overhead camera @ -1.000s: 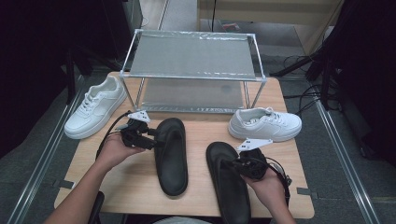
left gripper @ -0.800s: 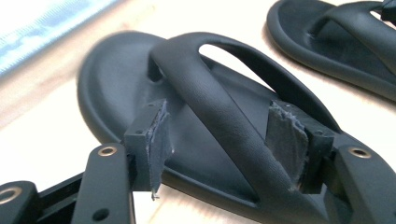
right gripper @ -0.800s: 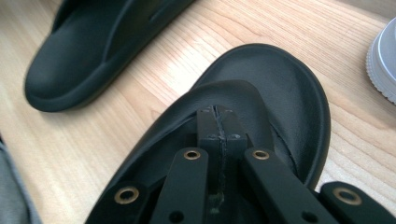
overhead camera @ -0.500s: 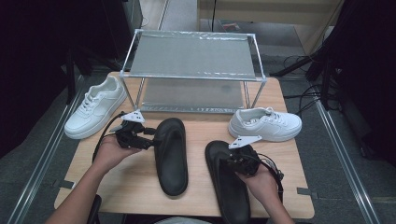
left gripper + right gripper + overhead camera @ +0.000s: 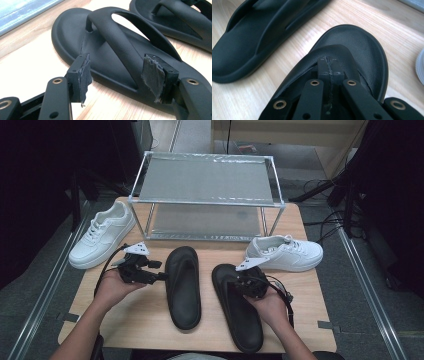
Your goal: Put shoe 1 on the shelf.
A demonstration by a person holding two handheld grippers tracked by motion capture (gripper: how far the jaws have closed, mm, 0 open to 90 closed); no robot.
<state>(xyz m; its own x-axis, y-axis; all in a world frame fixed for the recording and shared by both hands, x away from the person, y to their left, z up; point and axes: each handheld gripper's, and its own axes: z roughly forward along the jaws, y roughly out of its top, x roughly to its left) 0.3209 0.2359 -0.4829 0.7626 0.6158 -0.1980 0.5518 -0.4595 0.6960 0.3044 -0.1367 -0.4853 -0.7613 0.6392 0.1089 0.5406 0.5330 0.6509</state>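
Nearest the person, two forearms come in over the front edge of the light wooden table, each hand holding a black two-jaw gripper. Under the right hand lies the right-hand black rubber thong sandal, its toe pointing away and its heel close to the table's front edge. The right gripper sits on top of this sandal's strap; in the right gripper view its jaws are pressed fully together over the strap, and it is hard to tell whether any strap material is pinched between them.

A little farther in, the left hand holds the left gripper at the left edge of the other black rubber thong sandal, which lies beside the first one, apart from it. In the left gripper view the jaws stand wide apart, with worn grey pads, one jaw near the sandal's rim and one over its side strap, closing on nothing.

Beyond the right hand, a white lace-up sneaker lies across the table with its toe to the right. On the table's left edge stands a second white sneaker, angled. Farthest back stands a metal-framed two-tier shoe rack with grey shelves.
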